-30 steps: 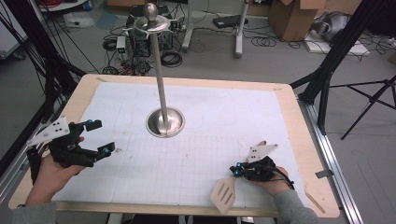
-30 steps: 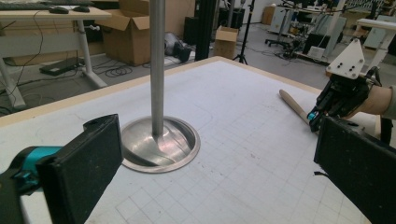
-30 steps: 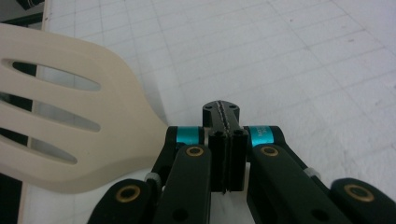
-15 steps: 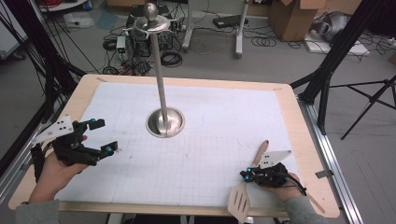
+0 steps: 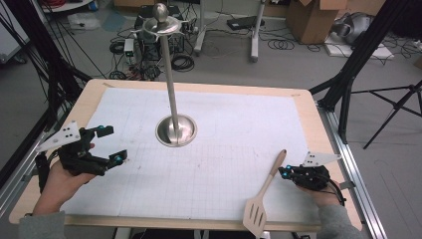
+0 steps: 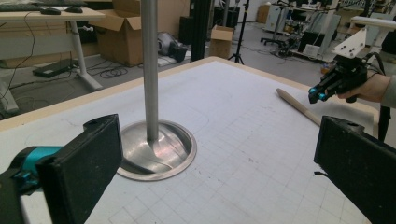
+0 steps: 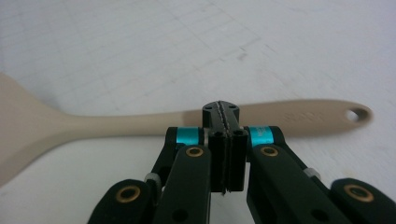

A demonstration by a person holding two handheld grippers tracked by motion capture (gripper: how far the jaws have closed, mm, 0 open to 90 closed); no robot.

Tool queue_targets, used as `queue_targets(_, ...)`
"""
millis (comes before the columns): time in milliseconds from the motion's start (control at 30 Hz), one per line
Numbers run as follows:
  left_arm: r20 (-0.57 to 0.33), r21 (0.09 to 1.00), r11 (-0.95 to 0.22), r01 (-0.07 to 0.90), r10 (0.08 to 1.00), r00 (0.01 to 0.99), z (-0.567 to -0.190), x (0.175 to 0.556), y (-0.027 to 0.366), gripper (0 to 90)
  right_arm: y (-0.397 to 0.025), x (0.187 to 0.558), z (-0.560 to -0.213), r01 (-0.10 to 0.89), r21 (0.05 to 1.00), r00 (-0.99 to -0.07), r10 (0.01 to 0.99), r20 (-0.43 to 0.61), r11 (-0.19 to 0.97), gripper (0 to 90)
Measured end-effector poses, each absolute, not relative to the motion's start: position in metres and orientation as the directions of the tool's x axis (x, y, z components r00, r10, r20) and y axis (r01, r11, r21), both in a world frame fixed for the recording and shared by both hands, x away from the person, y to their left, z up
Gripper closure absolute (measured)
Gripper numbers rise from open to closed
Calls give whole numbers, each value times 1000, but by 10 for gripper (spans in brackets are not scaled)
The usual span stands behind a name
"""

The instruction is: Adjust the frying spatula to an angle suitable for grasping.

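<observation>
Lying flat on the gridded white sheet at the bench's [image 5: 94,89] near right edge, well short of the steel stand [image 5: 176,130], a beige slotted spatula [image 5: 263,198] points its blade toward the person. The right hand-held gripper [image 5: 284,172], jaws pressed together on nothing, sits just beside the handle. Left of the stand, the left hand-held gripper [image 5: 110,144] is held with jaws wide apart and empty.

A wooden table [image 5: 89,97] carries a white gridded sheet [image 5: 239,129] that covers nearly all of its top, leaving the pale wood edge bare around it. On the sheet's middle stands a metal stand [image 5: 175,130] with a round dished base and an upright pole. A beige slotted spatula [image 5: 263,199] lies flat near the front right, its blade reaching the sheet's front edge.
</observation>
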State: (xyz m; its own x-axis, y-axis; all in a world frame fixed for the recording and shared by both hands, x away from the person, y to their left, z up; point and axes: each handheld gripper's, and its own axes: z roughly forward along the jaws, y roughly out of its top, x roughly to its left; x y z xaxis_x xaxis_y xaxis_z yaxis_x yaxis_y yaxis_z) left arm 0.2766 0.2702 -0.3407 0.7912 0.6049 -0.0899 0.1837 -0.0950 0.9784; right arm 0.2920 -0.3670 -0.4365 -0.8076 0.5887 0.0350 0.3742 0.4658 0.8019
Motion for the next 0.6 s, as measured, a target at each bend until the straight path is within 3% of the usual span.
queue_targets(300, -90, 977, -100, 190, 610, 787, -342, 275, 272, 17, -369, 304, -447, 417, 751, -786, 618, 15, 512, 900)
queue_targets(600, -94, 975, -101, 198, 621, 779, -344, 272, 274, 17, -360, 317, -447, 389, 781, -800, 600, 22, 489, 900)
